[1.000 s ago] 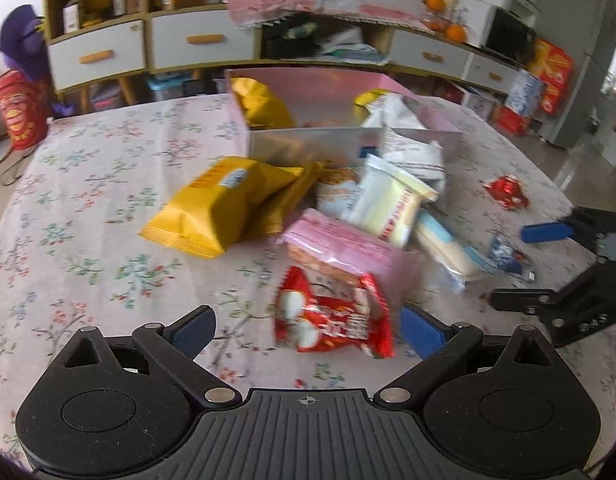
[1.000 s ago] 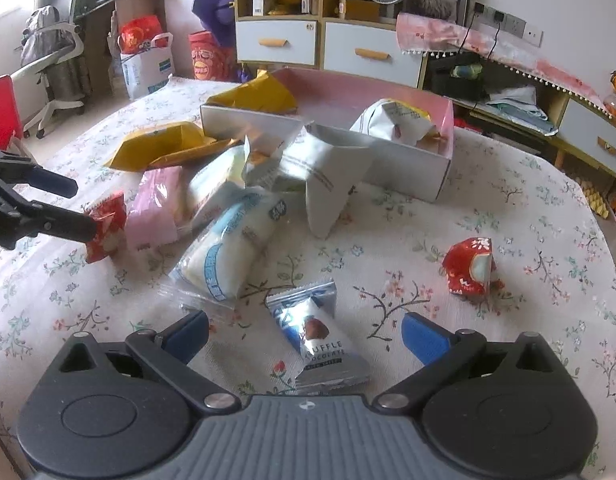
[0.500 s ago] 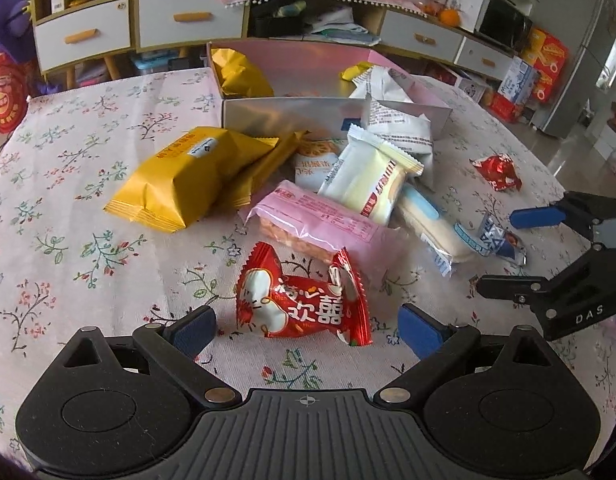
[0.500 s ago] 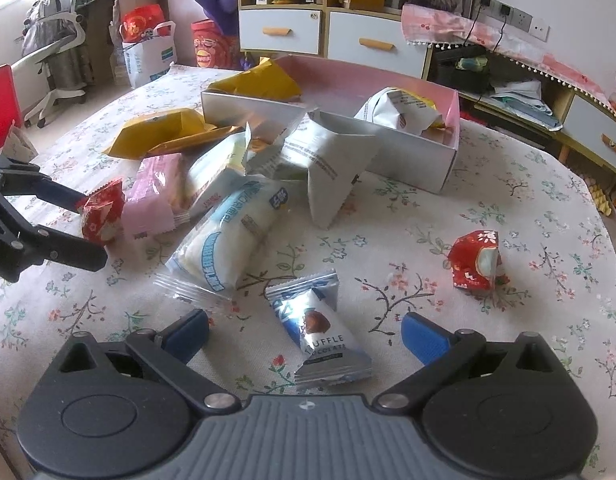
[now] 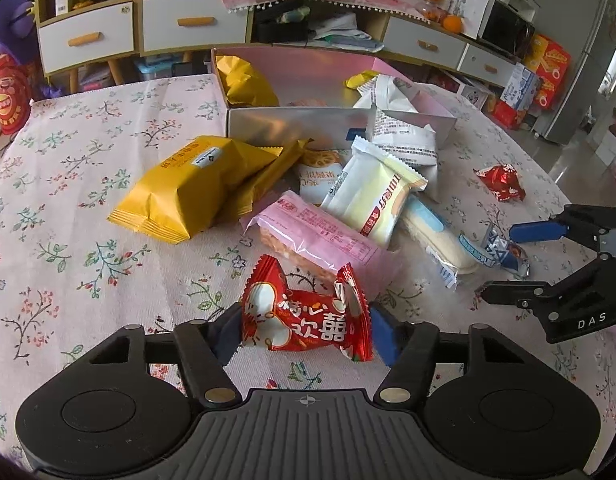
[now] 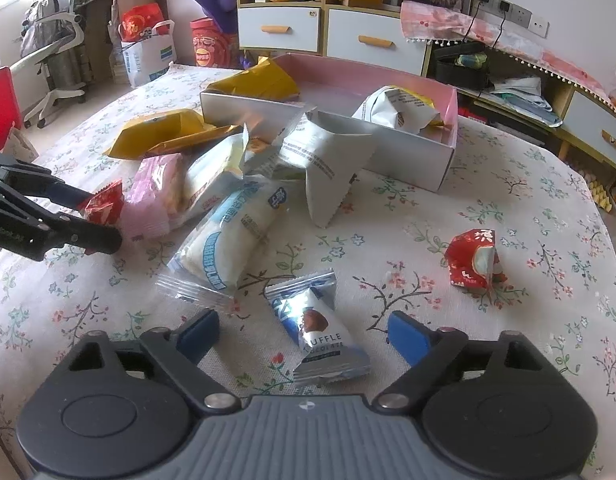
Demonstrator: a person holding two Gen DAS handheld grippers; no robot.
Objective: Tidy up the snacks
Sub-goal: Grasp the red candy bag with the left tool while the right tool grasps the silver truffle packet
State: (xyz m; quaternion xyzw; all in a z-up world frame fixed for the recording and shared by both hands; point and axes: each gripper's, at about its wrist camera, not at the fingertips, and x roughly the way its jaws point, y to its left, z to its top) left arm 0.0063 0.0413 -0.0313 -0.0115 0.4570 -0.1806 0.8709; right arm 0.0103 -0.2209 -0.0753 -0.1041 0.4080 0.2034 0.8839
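My left gripper is shut on a red snack packet at the near edge of the snack pile; it also shows in the right wrist view. My right gripper is open, its fingers either side of a silver-blue truffle chocolate packet lying on the floral tablecloth. The pink-lined box stands behind the pile and holds a yellow bag and a white bag. Loose in front lie a yellow packet, a pink packet and white packets.
A second small red packet lies alone on the cloth to the right. A long white-blue bread packet lies beside the truffle. Cabinets with drawers stand beyond the table's far edge.
My left gripper has moved forward and closed on the red packet. My right gripper has advanced so the truffle packet lies between its open fingers.
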